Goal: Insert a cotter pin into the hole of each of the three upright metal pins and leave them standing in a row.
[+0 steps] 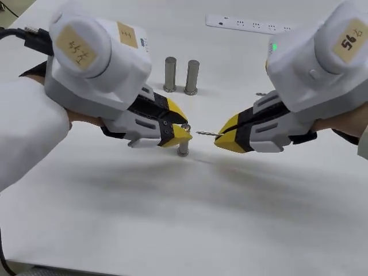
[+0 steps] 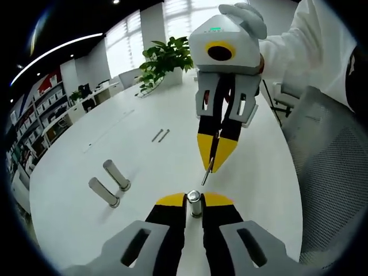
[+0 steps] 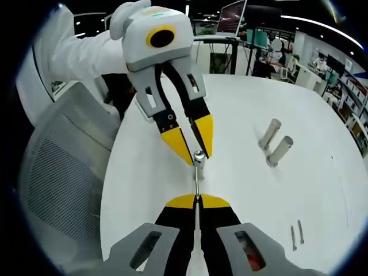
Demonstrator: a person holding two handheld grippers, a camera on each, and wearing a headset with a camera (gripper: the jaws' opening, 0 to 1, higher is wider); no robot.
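1. The left claw (image 1: 177,131) was pinched on a short grey cylindrical metal pin (image 1: 183,148) close under its top, apparently to keep it upright and stop it turning.
2. The right claw (image 1: 225,138) was pressed together on a thin silver cotter pin (image 1: 207,134). Most of the cotter pin stuck out past the tips, lying level and aimed at the metal pin's upper end.
3. The cotter pin's free end stood just short of the metal pin in the head view. The hole was too small to make out, so I could not tell whether the two lined up.
4. The claws faced each other across the metal pin, which stood on the white table (image 1: 172,218). This left the side toward the right claw open for the insertion.
5. Beyond the metal pin and well apart from it, a pair of matching grey metal cylinders (image 1: 170,73) stood upright side by side, probably awaiting their turn.
6. Two loose cotter pins (image 3: 292,237) lay on the table farther from the metal pin, likely stock for that pair.
7. Farthest beyond the metal pin lay a white power strip (image 1: 247,25), which played no part in the task.
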